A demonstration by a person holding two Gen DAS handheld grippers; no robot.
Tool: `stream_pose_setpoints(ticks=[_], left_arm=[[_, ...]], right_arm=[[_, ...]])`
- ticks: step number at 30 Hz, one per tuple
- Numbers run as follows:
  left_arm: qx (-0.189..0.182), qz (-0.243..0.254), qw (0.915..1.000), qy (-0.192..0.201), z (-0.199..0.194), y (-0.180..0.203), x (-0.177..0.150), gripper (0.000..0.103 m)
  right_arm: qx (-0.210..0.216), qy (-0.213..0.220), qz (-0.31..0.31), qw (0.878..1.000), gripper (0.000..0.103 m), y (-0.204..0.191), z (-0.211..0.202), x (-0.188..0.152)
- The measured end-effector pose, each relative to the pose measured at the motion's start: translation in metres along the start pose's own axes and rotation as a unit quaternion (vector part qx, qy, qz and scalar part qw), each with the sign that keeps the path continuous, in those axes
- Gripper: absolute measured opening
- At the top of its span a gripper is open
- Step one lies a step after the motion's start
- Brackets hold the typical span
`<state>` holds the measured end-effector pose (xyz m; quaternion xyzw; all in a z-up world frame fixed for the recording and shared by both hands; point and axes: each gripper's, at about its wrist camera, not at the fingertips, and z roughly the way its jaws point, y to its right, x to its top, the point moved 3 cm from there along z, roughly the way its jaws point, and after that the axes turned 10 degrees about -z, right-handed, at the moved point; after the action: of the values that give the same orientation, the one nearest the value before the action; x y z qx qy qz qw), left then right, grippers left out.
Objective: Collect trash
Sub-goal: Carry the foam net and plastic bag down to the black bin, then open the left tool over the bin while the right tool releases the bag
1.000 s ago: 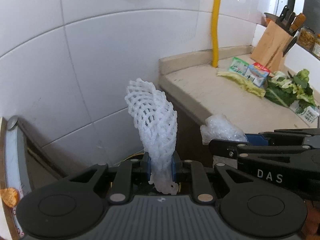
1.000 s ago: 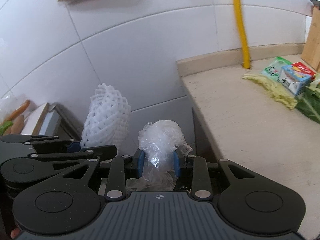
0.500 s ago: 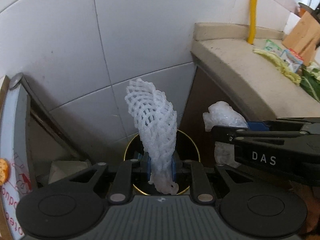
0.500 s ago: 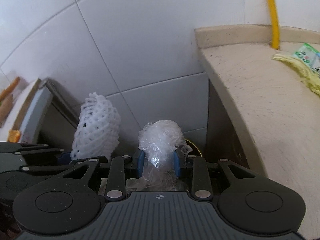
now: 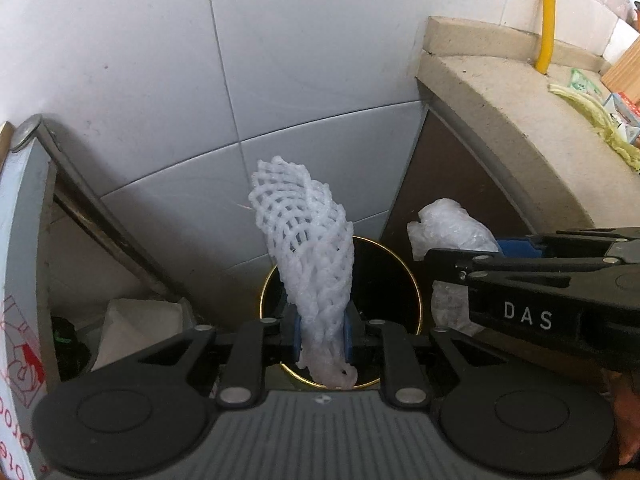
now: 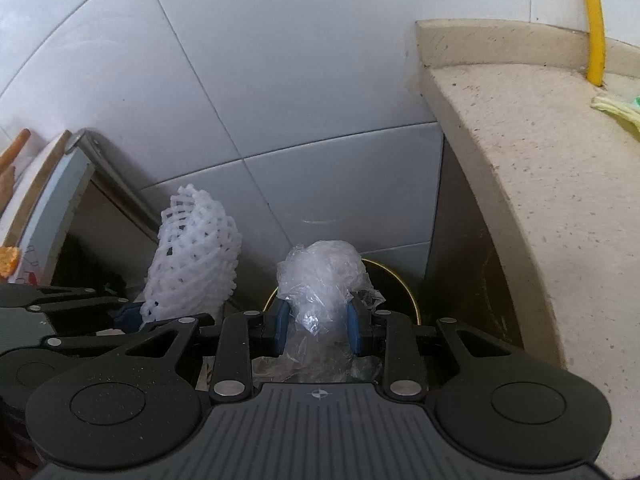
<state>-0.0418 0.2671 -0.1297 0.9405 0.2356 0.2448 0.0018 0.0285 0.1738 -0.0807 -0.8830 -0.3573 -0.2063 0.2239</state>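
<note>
L gripper (image 5: pixel 322 340) clamped on foam net (image 5: pixel 308 256), net's long axis upright, directly over bin (image 5: pixel 416 300) mouth below/ahead; R gripper (image 6: pixel 318 330) gripping plastic wrap (image 6: pixel 320 276), also above rim, toward bin's right side; inside of bin dark, contents can't tell; countertop (image 6: pixel 540 184) further right.

White wall tiles (image 5: pixel 300 60) fill the background. A speckled beige bench (image 6: pixel 560 168) curves along the right, with a yellow pipe (image 5: pixel 547 16) standing upright at its back edge and yellowish leaves (image 5: pixel 596 120) lying on it beside a wooden block (image 5: pixel 624 68).
</note>
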Motion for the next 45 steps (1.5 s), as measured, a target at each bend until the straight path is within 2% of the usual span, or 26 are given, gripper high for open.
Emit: stream_pose_setpoints(ticks=[17,25,27,29,32,37,45], left_arm=[[-0.004,0.003,0.9999,-0.014,0.015,-0.007,0.008,0.016],[-0.001,0.006,0.9996,-0.029,0.024,-0.010,0.011,0.024],[-0.004,0.009,0.9994,-0.034,0.025,-0.010,0.011,0.029],[-0.007,0.011,0.9993,-0.035,0.025,-0.009,0.012,0.030],[-0.006,0.009,0.9993,-0.035,0.026,-0.010,0.012,0.033],[-0.005,0.004,0.9994,-0.035,0.026,-0.013,0.013,0.033],[-0.018,-0.008,0.9993,-0.030,0.024,-0.015,0.017,0.033]], right_arm=[[-0.009,-0.026,0.001,1.000,0.038,-0.002,0.023,0.006],[-0.020,-0.040,0.005,0.999,0.045,0.000,0.033,0.007],[-0.021,-0.041,0.007,0.999,0.046,0.002,0.034,0.007],[-0.022,-0.041,0.009,0.999,0.046,0.002,0.036,0.007],[-0.018,-0.038,0.014,0.999,0.056,0.004,0.037,0.007],[-0.024,-0.041,0.020,0.999,0.057,0.007,0.043,0.006],[-0.034,-0.026,0.027,0.999,0.057,0.010,0.023,0.004]])
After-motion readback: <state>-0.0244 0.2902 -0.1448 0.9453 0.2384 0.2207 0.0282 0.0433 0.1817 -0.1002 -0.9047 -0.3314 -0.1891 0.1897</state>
